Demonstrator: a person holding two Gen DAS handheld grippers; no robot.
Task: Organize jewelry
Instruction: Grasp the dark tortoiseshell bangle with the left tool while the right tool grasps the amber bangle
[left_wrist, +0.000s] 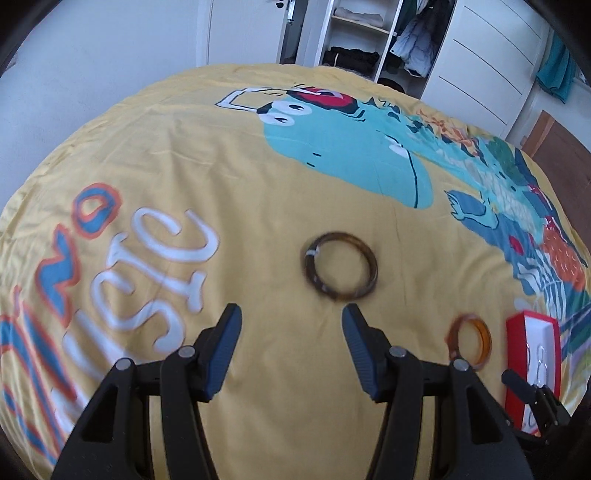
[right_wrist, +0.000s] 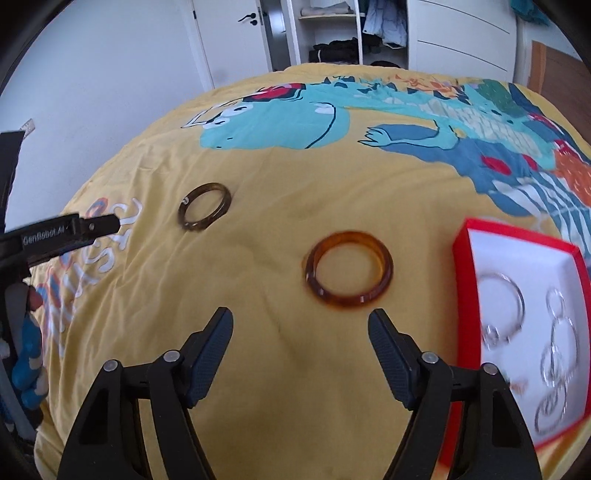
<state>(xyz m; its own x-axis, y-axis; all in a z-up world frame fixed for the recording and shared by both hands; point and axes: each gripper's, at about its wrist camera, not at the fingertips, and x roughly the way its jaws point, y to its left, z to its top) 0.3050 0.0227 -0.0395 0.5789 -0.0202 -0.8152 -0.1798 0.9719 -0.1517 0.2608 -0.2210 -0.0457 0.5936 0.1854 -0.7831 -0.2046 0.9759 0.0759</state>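
A dark brown bangle (left_wrist: 340, 266) lies flat on the yellow bedspread, just beyond my left gripper (left_wrist: 291, 314), which stands open with nothing between its fingers. An amber bangle (right_wrist: 349, 273) lies flat just ahead of my right gripper (right_wrist: 301, 318), also open and holding nothing. To its right sits a red box (right_wrist: 466, 258) with a white lining and several silver rings and hoops inside. The dark bangle (right_wrist: 204, 207) shows farther left in the right wrist view. The amber bangle (left_wrist: 470, 341) and red box (left_wrist: 515, 354) appear at the lower right of the left wrist view.
The bedspread (left_wrist: 258, 192) carries a teal dinosaur print and large lettering. The other gripper's black body (right_wrist: 59, 236) reaches in from the left edge of the right wrist view. An open wardrobe (left_wrist: 354, 40) and white doors stand beyond the bed.
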